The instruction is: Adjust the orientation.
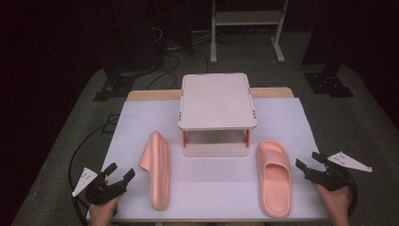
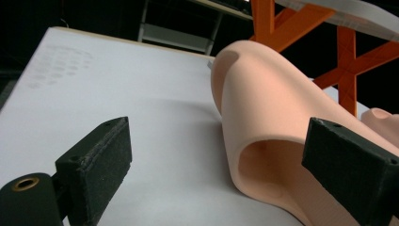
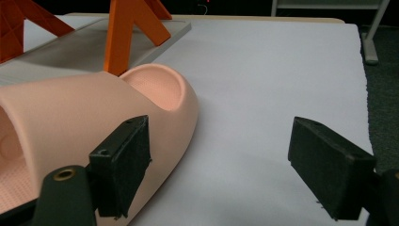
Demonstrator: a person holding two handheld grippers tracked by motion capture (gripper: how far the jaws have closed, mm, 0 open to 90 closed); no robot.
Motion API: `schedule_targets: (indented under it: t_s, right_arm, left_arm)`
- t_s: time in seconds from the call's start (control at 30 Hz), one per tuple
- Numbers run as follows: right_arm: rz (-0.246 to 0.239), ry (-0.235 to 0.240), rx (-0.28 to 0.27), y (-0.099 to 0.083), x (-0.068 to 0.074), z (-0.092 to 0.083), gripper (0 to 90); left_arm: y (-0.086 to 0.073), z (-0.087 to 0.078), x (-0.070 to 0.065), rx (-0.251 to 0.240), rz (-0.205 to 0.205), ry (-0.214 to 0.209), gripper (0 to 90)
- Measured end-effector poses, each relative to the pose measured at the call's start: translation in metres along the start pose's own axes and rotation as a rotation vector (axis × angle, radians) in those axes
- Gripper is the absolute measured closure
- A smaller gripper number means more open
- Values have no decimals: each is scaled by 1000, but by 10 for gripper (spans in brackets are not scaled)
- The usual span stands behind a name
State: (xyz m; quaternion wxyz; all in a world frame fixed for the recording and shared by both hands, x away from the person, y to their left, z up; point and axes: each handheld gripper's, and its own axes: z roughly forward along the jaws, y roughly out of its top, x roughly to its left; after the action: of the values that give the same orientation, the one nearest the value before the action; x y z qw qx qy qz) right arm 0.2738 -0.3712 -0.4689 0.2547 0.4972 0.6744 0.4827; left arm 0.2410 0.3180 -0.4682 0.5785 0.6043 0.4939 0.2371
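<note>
1. A white two-tier rack [image 1: 217, 101] on orange legs stands mid-table on the white tabletop [image 1: 211, 188], just beyond and between my two pink slippers.
2. The left slipper [image 1: 157, 169] lies tipped on its side, left of the rack; the right slipper [image 1: 274, 176] sits sole-down to the rack's right, toe toward the rack.
3. Beyond the table, dark stands and loose cables crowd the grey floor [image 1: 367, 122].
4. My left gripper [image 1: 118, 176] rests low at the table's near-left corner, jaws spread and holding nothing, aimed at the side-lying slipper; its own view shows that slipper just ahead, partly behind one jaw.
5. My right gripper [image 1: 310, 161] waits at the near-right edge, just beside the upright slipper, jaws wide apart and not touching it.
6. Both hands come in from the bottom edge, wrists low.
</note>
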Motion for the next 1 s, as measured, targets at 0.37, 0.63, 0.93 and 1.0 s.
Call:
schedule_targets:
  t_s: [0.37, 0.63, 0.93, 1.0]
  right_arm:
    - [1, -1, -4, 0, 1, -2, 206]
    - [7, -2, -18, 0, 2, -5, 201]
    - [5, -7, -23, 0, 1, -5, 194]
    - [5, -7, -26, 0, 1, -6, 194]
  left_arm:
    - [0, 1, 0, 8, 12, -6, 85]
    - [0, 3, -5, 27, 24, -18, 85]
    - [-2, 7, -8, 81, 84, -9, 85]
    - [-2, 8, -9, 94, 94, -5, 85]
